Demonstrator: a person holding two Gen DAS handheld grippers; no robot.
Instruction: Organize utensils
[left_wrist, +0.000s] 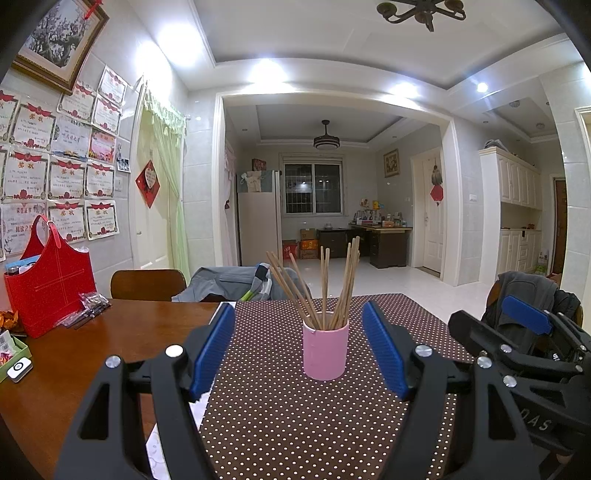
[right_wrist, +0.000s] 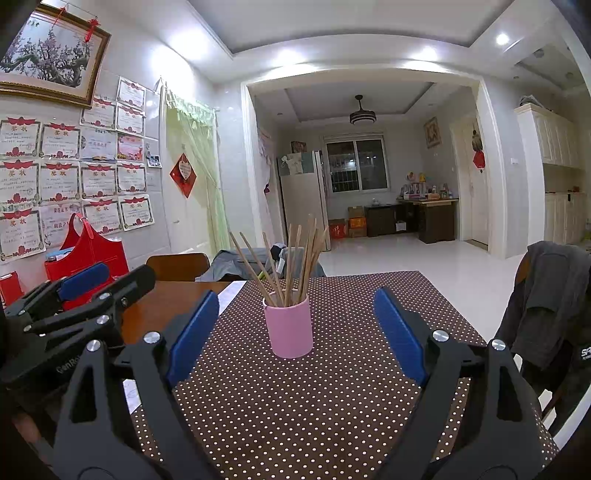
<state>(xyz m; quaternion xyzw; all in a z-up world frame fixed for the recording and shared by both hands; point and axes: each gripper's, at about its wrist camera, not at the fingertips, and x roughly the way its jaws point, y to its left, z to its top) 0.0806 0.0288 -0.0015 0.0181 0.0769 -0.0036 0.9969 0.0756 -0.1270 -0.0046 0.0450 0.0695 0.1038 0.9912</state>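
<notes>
Approach step: left gripper (left_wrist: 299, 347) and right gripper (right_wrist: 295, 334), both released, face the pink cylindrical cup (left_wrist: 325, 349) of wooden chopsticks (left_wrist: 325, 284) — apparently already gathered; next, perhaps grasp the cup.

Bright recessed ceiling lights (left_wrist: 266, 72) glare over white tiled walls; framed red-bordered certificates (left_wrist: 66, 177) crowd the left wall. Beyond a wide archway, a glossy white floor (right_wrist: 406, 254) runs to a dark barred window (left_wrist: 313, 188) and silver fridge (left_wrist: 258, 221).
</notes>
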